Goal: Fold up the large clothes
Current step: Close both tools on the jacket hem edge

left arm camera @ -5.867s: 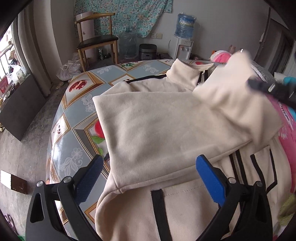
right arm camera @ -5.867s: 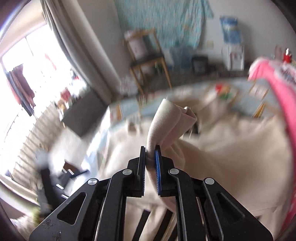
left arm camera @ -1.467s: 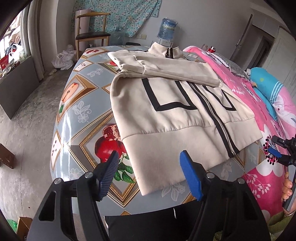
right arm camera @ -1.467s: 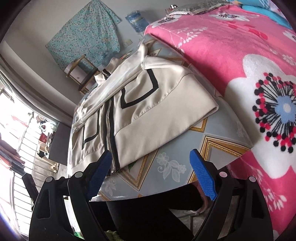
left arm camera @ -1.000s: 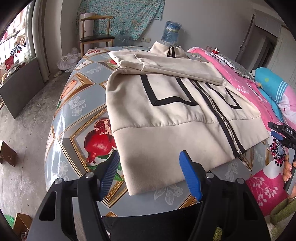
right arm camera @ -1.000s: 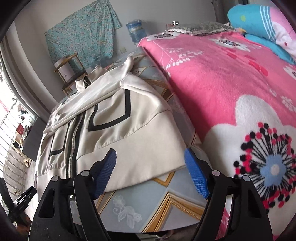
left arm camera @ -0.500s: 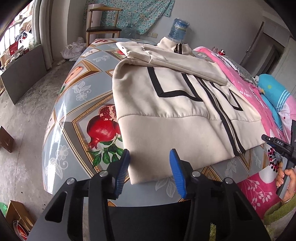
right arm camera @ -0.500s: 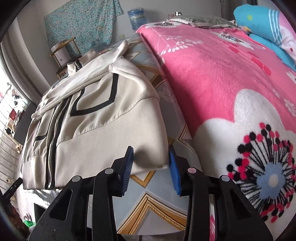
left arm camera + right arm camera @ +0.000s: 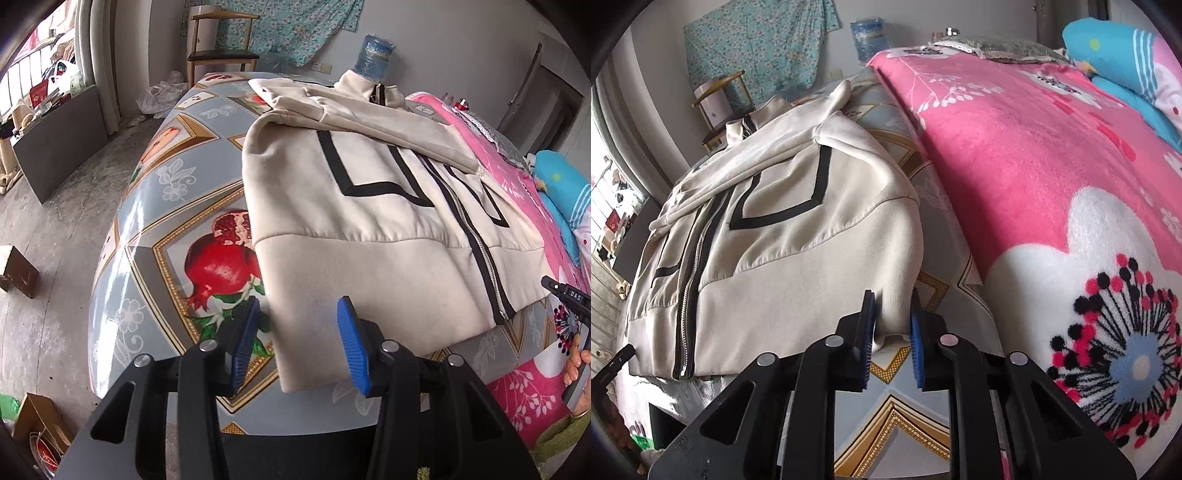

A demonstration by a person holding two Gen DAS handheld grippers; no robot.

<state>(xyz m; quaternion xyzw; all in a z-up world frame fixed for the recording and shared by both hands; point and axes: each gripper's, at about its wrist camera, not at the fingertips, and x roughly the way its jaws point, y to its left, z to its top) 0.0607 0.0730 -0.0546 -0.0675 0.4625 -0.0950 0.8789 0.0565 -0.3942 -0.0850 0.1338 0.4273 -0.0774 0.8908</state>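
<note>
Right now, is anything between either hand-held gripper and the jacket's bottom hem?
Nothing visible. The left hand-held gripper straddles the cream jacket at its near hem corner, fingers open. The right hand-held gripper has the other corner between its nearly closed pads.

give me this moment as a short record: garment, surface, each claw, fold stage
garment: cream jacket with black stripes, zipped, sleeves folded across chest
surface: fruit-print tablecloth, pink blanket beside it
left claw: open, around the hem's left corner
right claw: narrowed around the hem's right corner, grip unclear
fold stage: hem not yet lifted
</note>
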